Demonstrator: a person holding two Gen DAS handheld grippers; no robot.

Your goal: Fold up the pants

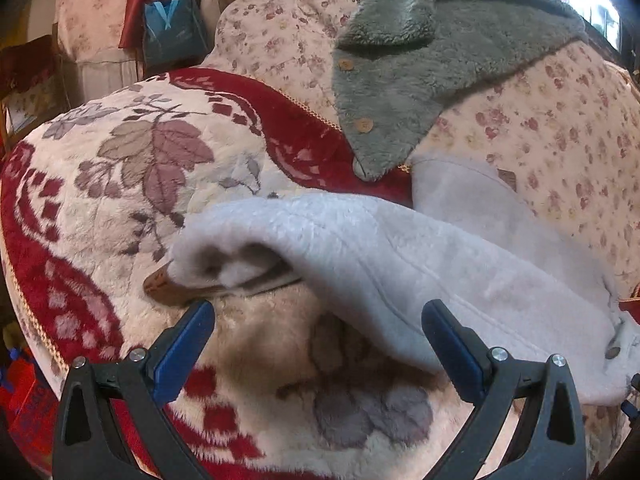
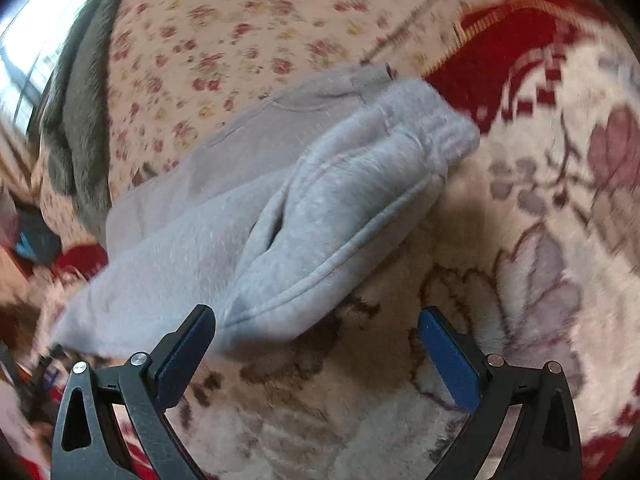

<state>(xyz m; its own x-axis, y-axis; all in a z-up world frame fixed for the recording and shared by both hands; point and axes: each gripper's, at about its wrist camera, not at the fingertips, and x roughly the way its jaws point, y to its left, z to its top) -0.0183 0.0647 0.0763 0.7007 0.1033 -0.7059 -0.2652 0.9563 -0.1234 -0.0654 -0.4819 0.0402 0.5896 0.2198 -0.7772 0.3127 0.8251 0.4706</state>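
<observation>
The light grey fleece pants (image 1: 400,264) lie folded over on a red and cream floral blanket (image 1: 120,184). In the left wrist view a leg end with its fuzzy lining faces me, over a brown tag (image 1: 168,286). My left gripper (image 1: 318,320) is open and empty, just in front of that end. In the right wrist view the pants (image 2: 280,216) lie as a folded bundle, cuffs at the far right. My right gripper (image 2: 316,328) is open and empty, its left finger (image 2: 188,352) at the near hem.
A grey-green fleece jacket with wooden buttons (image 1: 408,64) lies on the flowered quilt (image 1: 560,140) behind the pants; it also shows in the right wrist view (image 2: 76,120). Bags and clutter (image 1: 172,28) stand at the far left.
</observation>
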